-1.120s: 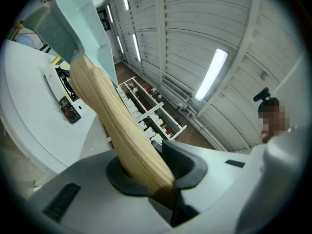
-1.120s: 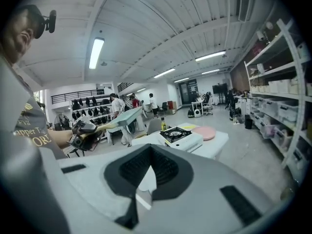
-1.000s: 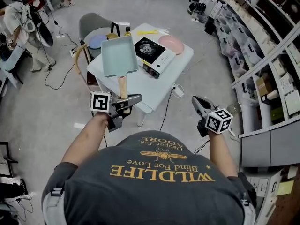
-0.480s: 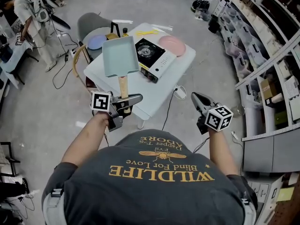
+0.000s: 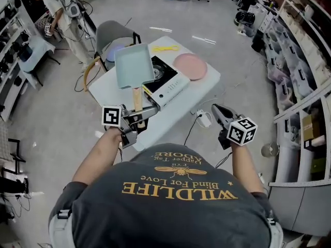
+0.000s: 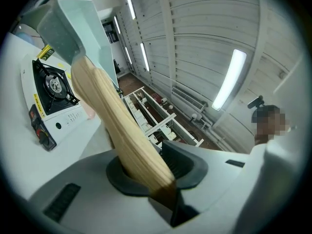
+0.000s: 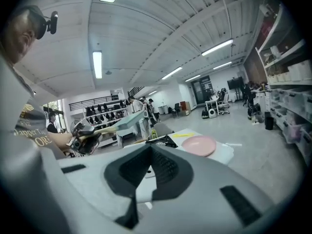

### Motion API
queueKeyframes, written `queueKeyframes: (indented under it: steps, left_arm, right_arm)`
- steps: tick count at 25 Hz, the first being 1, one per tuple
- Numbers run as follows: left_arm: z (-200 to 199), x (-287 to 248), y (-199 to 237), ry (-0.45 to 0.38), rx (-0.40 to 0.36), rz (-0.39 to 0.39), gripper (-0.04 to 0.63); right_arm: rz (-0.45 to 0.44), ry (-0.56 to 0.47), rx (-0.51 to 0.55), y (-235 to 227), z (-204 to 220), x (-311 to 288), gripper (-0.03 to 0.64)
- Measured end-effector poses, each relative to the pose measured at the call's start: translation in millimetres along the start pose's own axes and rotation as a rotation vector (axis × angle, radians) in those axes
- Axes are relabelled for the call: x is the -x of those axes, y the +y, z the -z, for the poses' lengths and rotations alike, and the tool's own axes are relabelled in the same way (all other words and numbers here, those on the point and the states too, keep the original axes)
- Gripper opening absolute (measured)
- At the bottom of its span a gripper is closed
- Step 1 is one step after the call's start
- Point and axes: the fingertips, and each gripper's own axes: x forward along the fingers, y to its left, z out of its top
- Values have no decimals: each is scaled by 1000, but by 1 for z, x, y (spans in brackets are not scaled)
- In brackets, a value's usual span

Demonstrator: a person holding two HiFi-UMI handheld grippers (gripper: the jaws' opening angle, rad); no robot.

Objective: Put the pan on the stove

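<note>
A pale teal rectangular pan with a wooden handle is held up in the air by my left gripper, which is shut on the handle's end. In the head view the pan hangs over the left edge of the white portable gas stove on the white table. The left gripper view shows the handle rising from the jaws to the pan, with the stove below and to the left. My right gripper is held off the table's near right corner, shut and with nothing in it.
A pink plate lies right of the stove, a yellow item behind it. A grey chair stands at the table's far left. A person stands at the back left. Shelving lines the right side.
I have come closer to the table. The pan, still held in the left gripper, has moved from left of the stove to over its left edge. The right gripper is unchanged.
</note>
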Motion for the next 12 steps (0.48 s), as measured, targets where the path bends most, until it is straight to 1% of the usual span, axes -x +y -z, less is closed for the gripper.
queueKeyframes:
  steps: [3,5,8,12]
  left_arm:
    - [-5,-21,8,-29,-15,-37,89]
    - [-8,-27,14,-36,-11,-59,89]
    - [-15,-18,19,-42,25,-87,91]
    - [-28,2,33,-27,31,-93,91]
  right_arm:
    - [-55,21,15,-31,-2,-12,0]
    - [-81,32,23,-43,-3,-23,0]
    - [-118,39,11,-38,-4,-44,0]
    - [-123,53,20,-30,-4,-72,0]
